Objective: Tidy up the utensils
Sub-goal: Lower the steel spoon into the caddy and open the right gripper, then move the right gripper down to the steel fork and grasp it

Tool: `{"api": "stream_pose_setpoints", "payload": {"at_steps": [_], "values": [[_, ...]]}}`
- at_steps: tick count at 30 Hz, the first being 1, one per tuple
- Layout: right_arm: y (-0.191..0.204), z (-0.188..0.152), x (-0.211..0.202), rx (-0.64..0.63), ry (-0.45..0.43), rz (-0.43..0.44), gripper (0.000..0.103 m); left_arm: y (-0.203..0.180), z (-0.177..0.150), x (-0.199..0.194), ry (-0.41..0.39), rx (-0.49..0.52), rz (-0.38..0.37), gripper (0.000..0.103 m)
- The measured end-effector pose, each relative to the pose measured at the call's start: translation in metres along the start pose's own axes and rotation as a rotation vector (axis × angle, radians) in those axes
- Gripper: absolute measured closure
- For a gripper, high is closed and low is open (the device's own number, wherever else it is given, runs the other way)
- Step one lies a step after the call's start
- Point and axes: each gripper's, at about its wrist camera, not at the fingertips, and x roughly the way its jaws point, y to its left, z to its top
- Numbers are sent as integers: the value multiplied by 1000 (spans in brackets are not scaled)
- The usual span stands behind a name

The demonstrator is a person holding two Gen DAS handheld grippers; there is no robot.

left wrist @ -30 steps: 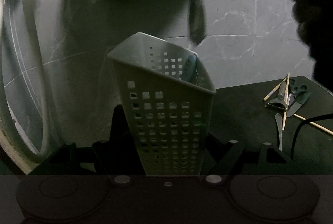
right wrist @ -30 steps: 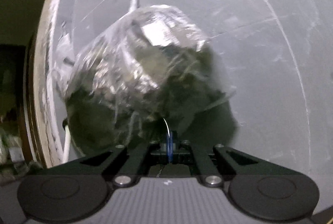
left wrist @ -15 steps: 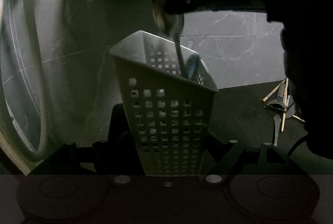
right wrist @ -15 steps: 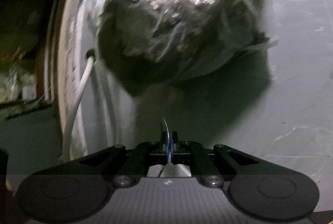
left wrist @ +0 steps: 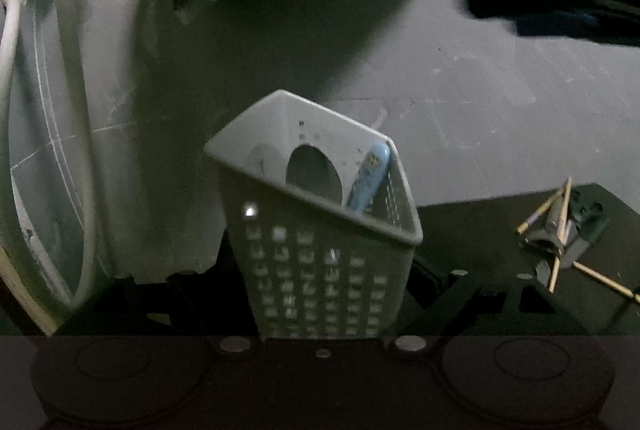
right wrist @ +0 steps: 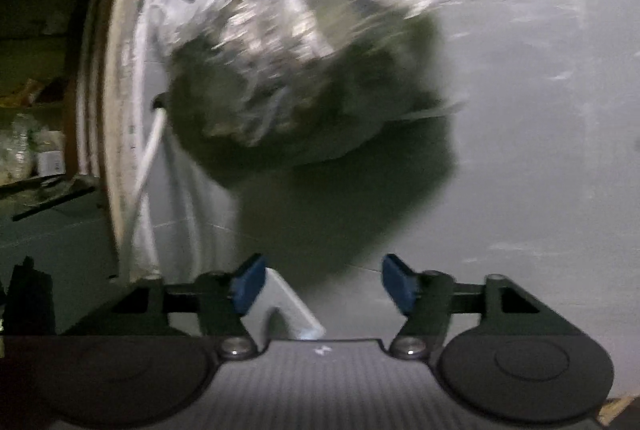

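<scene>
A white perforated utensil basket (left wrist: 320, 270) leans between my left gripper's (left wrist: 320, 282) dark fingers. The jaws are opening and the basket sits lower in the view. Inside it stand a blue-handled utensil (left wrist: 370, 170) and a grey spoon (left wrist: 312, 172), bowl up. My right gripper (right wrist: 320, 286) is opening too, its blue pads (right wrist: 248, 284) wide apart with nothing between them. It hangs over the basket's rim corner (right wrist: 288, 306). The left wrist view shows the right gripper (left wrist: 552, 10) as a dark blur at the upper right.
A pile of chopsticks and other utensils (left wrist: 560, 230) lies on a black mat (left wrist: 480, 230) to the right. A crinkled plastic bag (right wrist: 304, 42) hangs on the grey tiled wall behind. White hoses (left wrist: 72, 110) run down the left side.
The right gripper lowered a spoon into the basket, let it go and drew off to the right. The basket has sunk and tipped between the left fingers, which have spread a little.
</scene>
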Motion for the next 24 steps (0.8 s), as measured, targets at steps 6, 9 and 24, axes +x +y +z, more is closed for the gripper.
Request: {"api": "stream_pose_setpoints", "payload": {"at_steps": [6,9,24], "values": [[-32,-14,-44,62,79,-145,6,-9,6,9,-18,9,54,21],[-46,-31,-63,107,131,-196,4,-6,5,8,-24,12,32,22],[3,-145,-41,-187,411,-18,2,5,-5,-20,18,73,-39,25]]}}
